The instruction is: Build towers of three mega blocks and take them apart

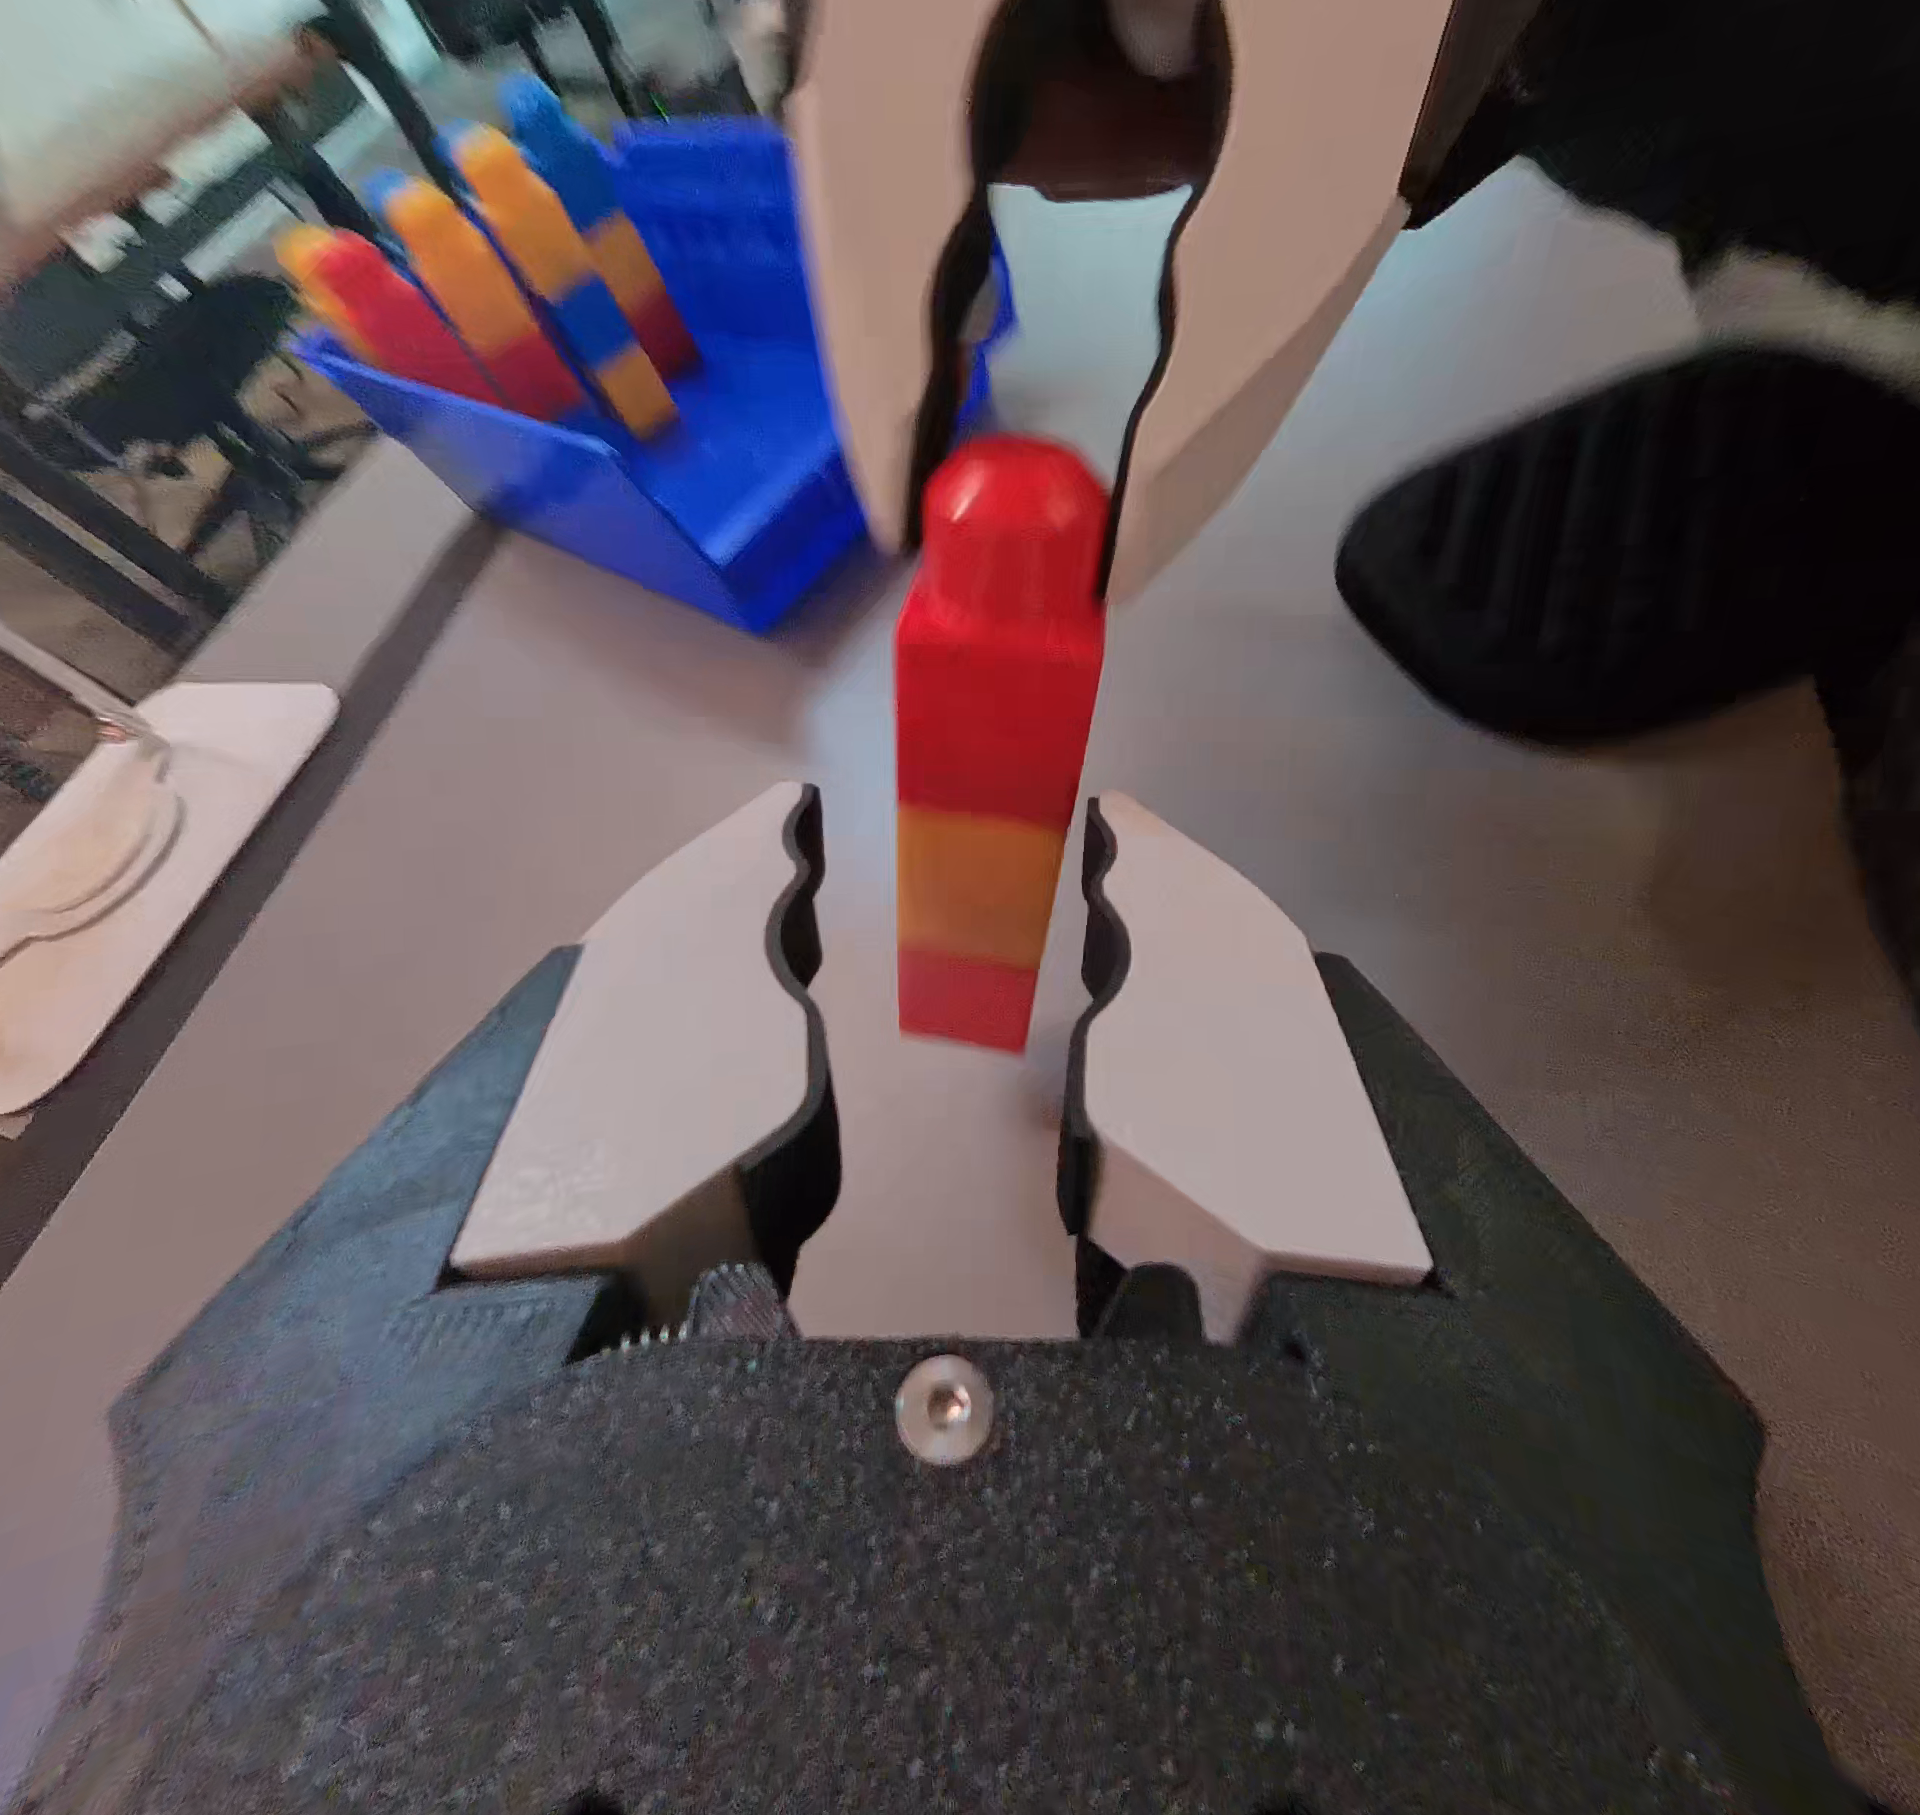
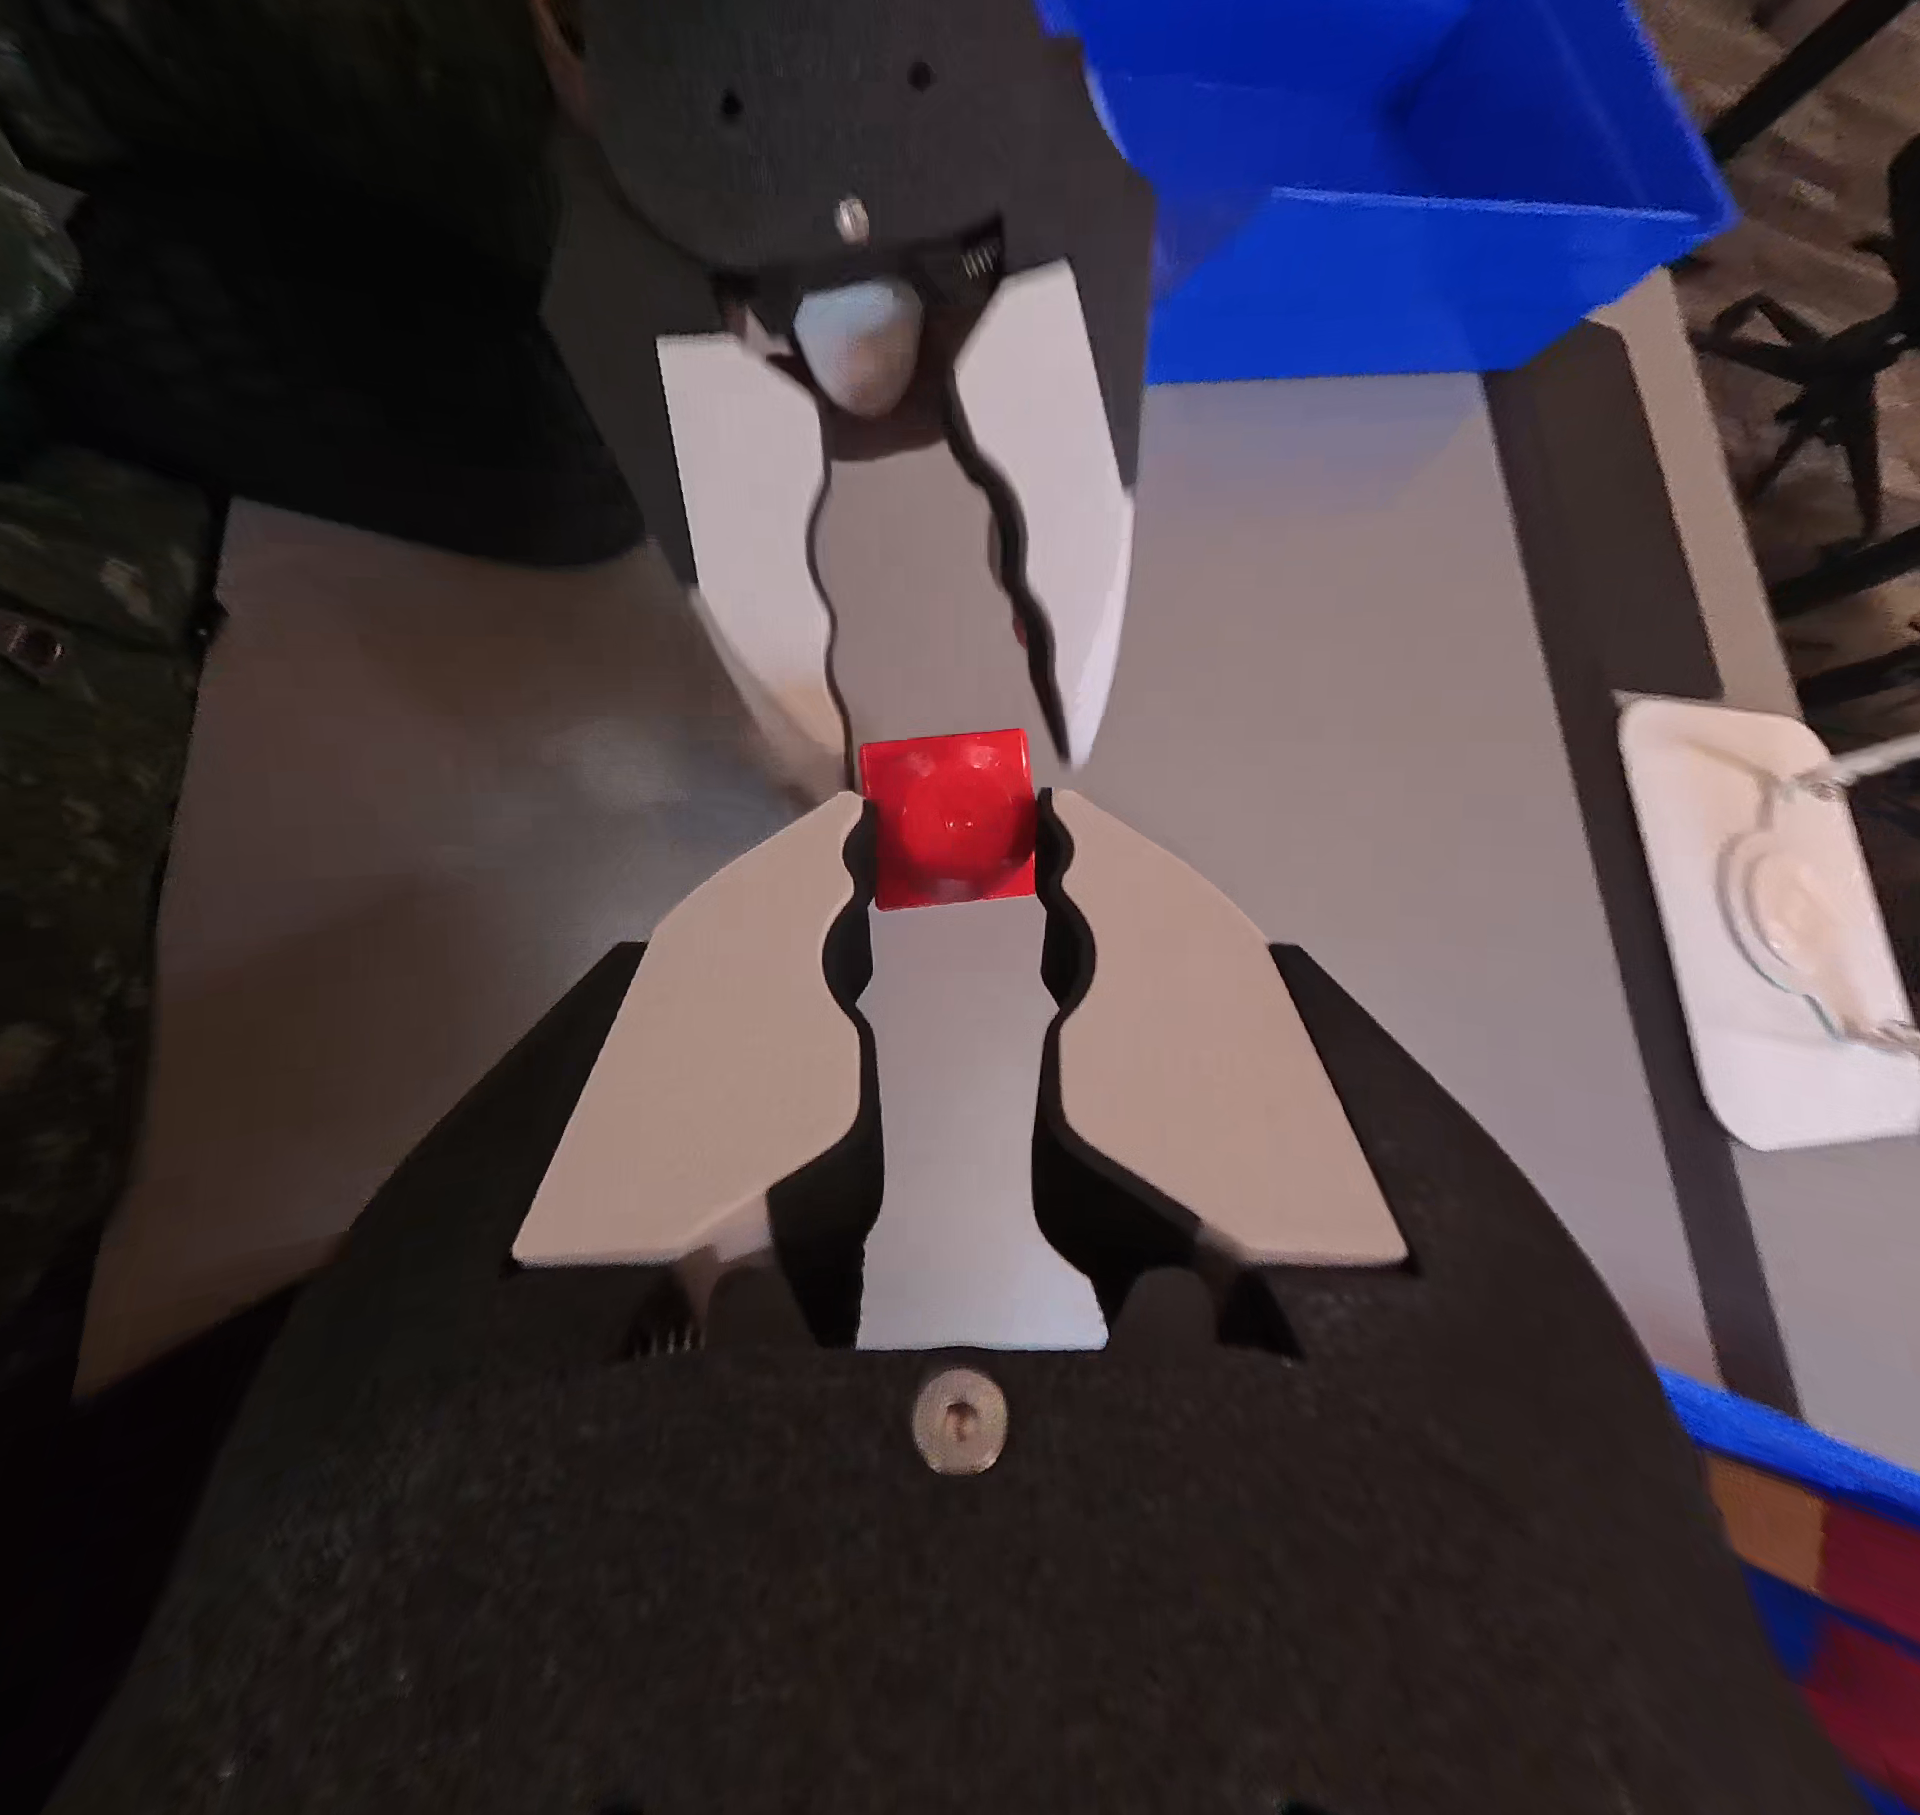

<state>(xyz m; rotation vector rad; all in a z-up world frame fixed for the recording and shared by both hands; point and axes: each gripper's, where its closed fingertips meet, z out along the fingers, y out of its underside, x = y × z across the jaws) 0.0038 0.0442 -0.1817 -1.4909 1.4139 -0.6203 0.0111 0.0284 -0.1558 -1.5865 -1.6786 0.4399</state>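
Tower [image 1: 987, 778]: three blocks stacked — red, orange, red.
Right gripper [image 2: 954, 809]: grasping the top red block [image 2: 951, 835].
Left gripper [image 1: 951, 892]: released, flanking the base.
Left: dismantling — finished towers [image 1: 499, 300] wait in the blue bin [image 1: 665, 529].

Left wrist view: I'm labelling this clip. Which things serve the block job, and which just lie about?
Job: red-orange-red plastic block tower; blue plastic bin of stacked towers; left gripper; right gripper.
Lying about: white tray holding clear glass piece.
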